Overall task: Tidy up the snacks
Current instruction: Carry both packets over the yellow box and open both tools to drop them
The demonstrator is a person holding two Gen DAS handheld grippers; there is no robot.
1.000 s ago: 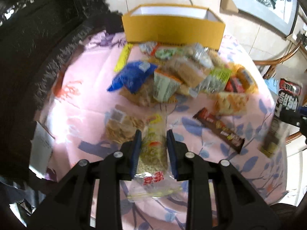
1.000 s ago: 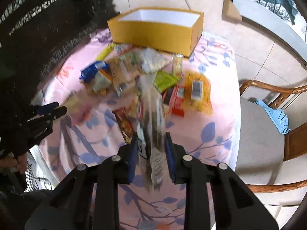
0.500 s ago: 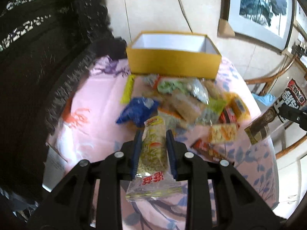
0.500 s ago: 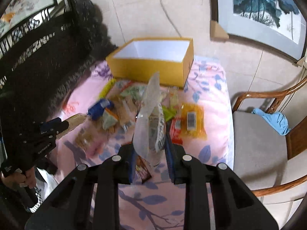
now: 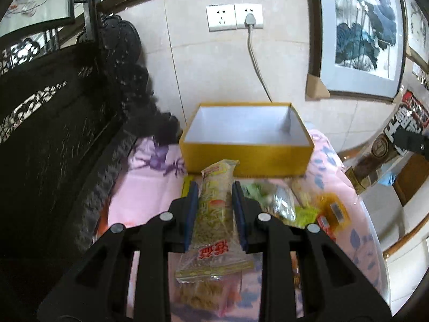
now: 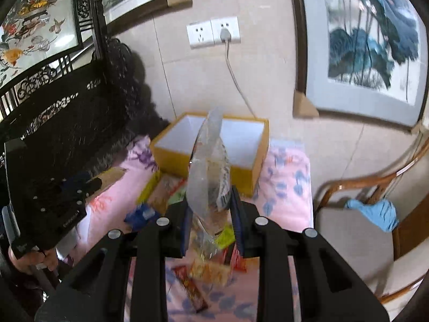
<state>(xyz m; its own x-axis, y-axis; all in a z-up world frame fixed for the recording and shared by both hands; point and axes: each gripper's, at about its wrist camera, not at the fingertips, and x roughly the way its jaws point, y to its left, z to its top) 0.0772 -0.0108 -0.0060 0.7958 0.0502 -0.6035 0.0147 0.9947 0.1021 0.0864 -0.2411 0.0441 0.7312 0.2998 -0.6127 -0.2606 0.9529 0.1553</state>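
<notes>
An open yellow box (image 5: 246, 150) with a white inside stands at the far end of the pink floral tablecloth (image 5: 139, 196); it also shows in the right wrist view (image 6: 174, 155). My left gripper (image 5: 215, 187) is shut on a long clear snack pack (image 5: 214, 214) with green-yellow contents, held above the table just short of the box. My right gripper (image 6: 210, 196) is shut on a black and clear snack bag (image 6: 209, 166), raised above the snack pile, its top in front of the box. That bag also shows in the left wrist view (image 5: 386, 139).
Several loose snack packs (image 6: 203, 265) lie on the cloth in front of the box. A dark carved wooden bench (image 5: 53, 139) runs along the left. A wooden chair (image 6: 356, 244) with a blue cloth (image 6: 375, 212) stands at the right. A wall socket with cable (image 5: 249, 18) is behind the box.
Both grippers have risen from the table with their packs and moved forward toward the yellow box, which now looks closer and larger.
</notes>
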